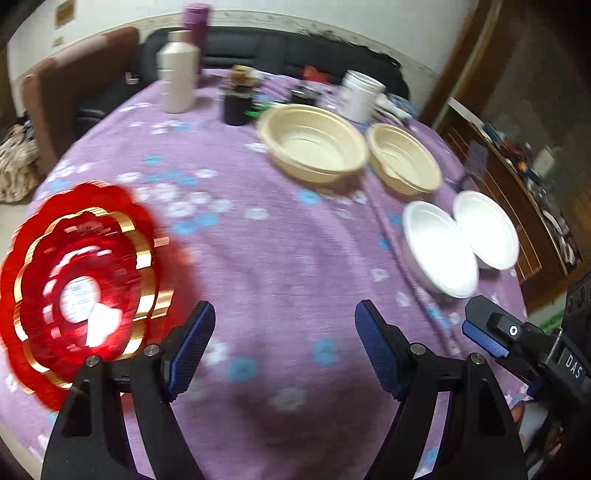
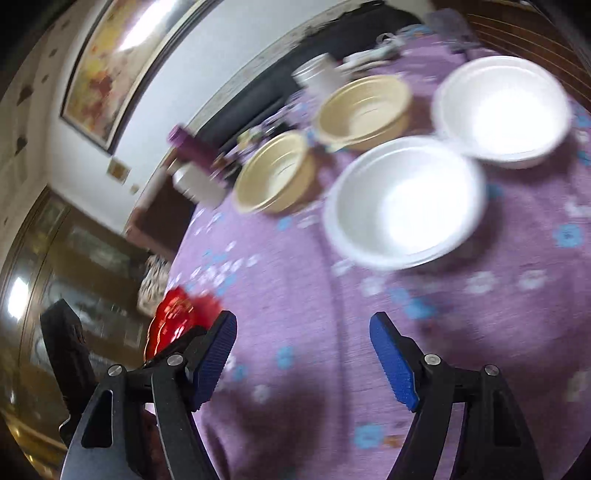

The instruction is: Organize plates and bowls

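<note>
Red plates with gold rims (image 1: 81, 280) lie stacked at the table's near left edge; in the right wrist view the red plates (image 2: 173, 317) show just left of my fingers. Two beige bowls (image 1: 314, 144) (image 1: 404, 158) stand side by side at the back. Two white bowls (image 1: 439, 251) (image 1: 487, 229) touch each other at the right. My left gripper (image 1: 284, 332) hangs open over bare cloth beside the red plates, holding nothing. My right gripper (image 2: 303, 347) is open and empty too, short of the nearer white bowl (image 2: 402, 203). Part of the right gripper (image 1: 517, 339) shows at the lower right in the left wrist view.
A purple flowered cloth (image 1: 258, 258) covers the round table. At its far side stand a silver bottle (image 1: 179, 70), a purple flask (image 1: 197, 16), a dark cup (image 1: 236, 105), a white jar (image 1: 360, 96) and small clutter. A dark sofa lies behind, a wooden cabinet (image 1: 517, 177) to the right.
</note>
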